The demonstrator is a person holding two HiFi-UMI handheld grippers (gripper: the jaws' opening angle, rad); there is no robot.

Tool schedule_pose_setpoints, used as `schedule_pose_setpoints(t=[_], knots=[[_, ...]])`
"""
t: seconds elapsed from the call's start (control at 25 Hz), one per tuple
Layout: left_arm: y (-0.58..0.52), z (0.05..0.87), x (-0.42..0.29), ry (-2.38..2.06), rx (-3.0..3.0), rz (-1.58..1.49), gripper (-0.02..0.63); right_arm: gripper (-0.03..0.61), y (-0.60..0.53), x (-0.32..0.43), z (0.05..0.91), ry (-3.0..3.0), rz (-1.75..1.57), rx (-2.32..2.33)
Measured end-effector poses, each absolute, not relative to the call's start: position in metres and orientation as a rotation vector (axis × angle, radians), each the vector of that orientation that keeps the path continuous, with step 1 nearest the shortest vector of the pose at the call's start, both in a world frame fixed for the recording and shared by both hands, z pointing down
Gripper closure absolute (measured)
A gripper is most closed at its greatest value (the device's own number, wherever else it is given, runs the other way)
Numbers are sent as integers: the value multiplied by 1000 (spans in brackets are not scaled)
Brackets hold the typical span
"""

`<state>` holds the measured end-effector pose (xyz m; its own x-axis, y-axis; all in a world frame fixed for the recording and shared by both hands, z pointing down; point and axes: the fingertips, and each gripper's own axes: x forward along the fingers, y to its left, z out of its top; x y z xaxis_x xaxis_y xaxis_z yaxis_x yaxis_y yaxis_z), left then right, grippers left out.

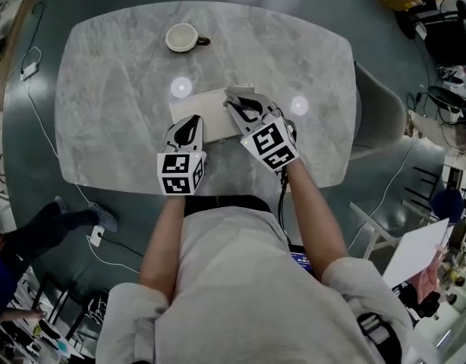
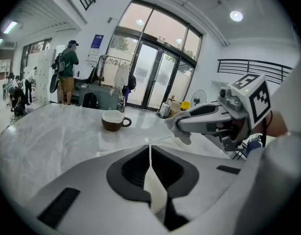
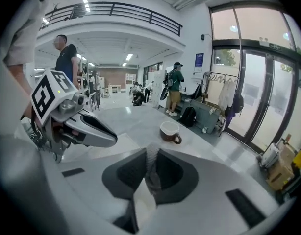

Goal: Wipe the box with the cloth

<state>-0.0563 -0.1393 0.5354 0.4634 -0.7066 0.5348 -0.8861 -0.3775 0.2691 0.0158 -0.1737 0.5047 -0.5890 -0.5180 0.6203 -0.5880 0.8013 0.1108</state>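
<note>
The box (image 1: 209, 112) lies mid-table (image 1: 104, 89), near edge pinched in the clenched left gripper (image 1: 192, 126); the right gripper (image 1: 239, 109) grasps the cloth (image 1: 238, 92) at its right end; hold the box pinned; press the cloth flat; stroke evenly.

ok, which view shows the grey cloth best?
Left gripper view: the grey cloth shows side-on at the right gripper's tip. Head view: a grey wad over the white flat box; right gripper view only a pinched strip between its jaws.
</note>
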Motion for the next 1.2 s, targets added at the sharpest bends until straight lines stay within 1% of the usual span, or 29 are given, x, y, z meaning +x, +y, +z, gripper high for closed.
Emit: schedule_pose_setpoints(t=[0.28,0.52,0.84,1.2], knots=[[-157,537,-42,-1288,2213,496,580,518,-202,23,548,-2267,206,702],[-164,548,-49,-1283,2191,524,580,518,-207,16,583,-2203,250,629],[-159,556,-46,-1291,2168,540,580,518,-199,15,589,-2153,236,569],[-144,557,-42,-1318,2141,526,580,518,-172,23,592,-2141,320,532]])
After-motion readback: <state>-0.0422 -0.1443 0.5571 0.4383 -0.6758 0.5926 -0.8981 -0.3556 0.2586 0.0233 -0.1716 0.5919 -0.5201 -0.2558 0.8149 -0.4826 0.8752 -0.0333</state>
